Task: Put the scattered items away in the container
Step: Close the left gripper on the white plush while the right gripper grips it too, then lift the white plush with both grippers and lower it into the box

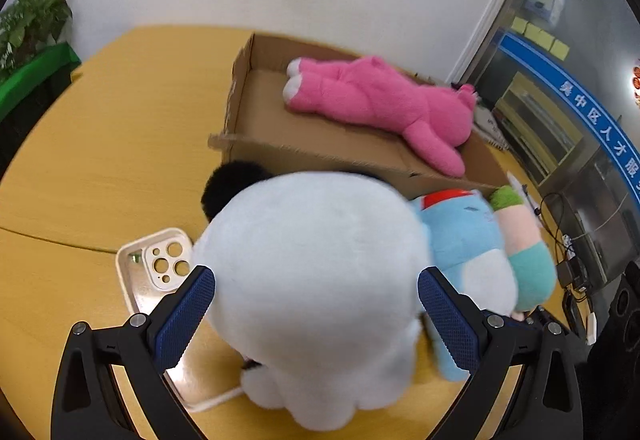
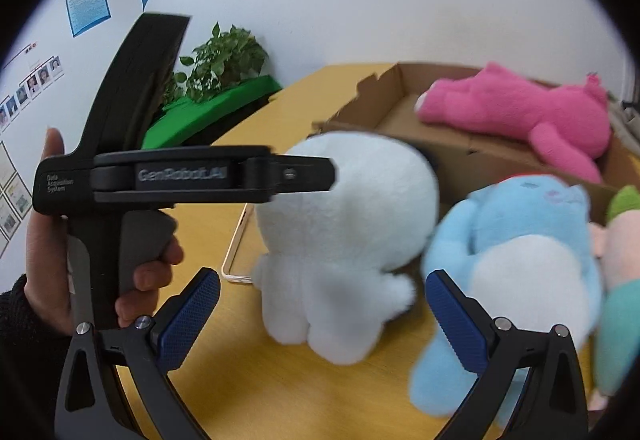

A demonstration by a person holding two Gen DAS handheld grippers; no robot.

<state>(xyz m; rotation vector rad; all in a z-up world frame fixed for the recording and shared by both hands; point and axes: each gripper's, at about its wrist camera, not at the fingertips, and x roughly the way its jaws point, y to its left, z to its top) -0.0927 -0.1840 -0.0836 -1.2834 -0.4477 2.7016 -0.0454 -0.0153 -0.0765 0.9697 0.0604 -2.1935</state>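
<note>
A white plush toy [image 1: 316,264] stands on the yellow table [image 1: 100,144], seen from behind. My left gripper [image 1: 316,304] is open, with its blue pads on either side of the plush. The plush also shows in the right wrist view [image 2: 344,224], with the left gripper's body [image 2: 180,176] against its left side. My right gripper [image 2: 322,314] is open and empty, in front of the white plush. A blue plush [image 2: 520,264] lies to the right. A cardboard box [image 1: 256,120] behind holds a pink plush [image 1: 384,104].
A beige phone case [image 1: 154,272] lies on the table left of the white plush. A pink, green and teal plush [image 1: 524,248] lies beside the blue one. A potted plant [image 2: 224,60] on a green stand is at the far left. Cables and devices lie at the right.
</note>
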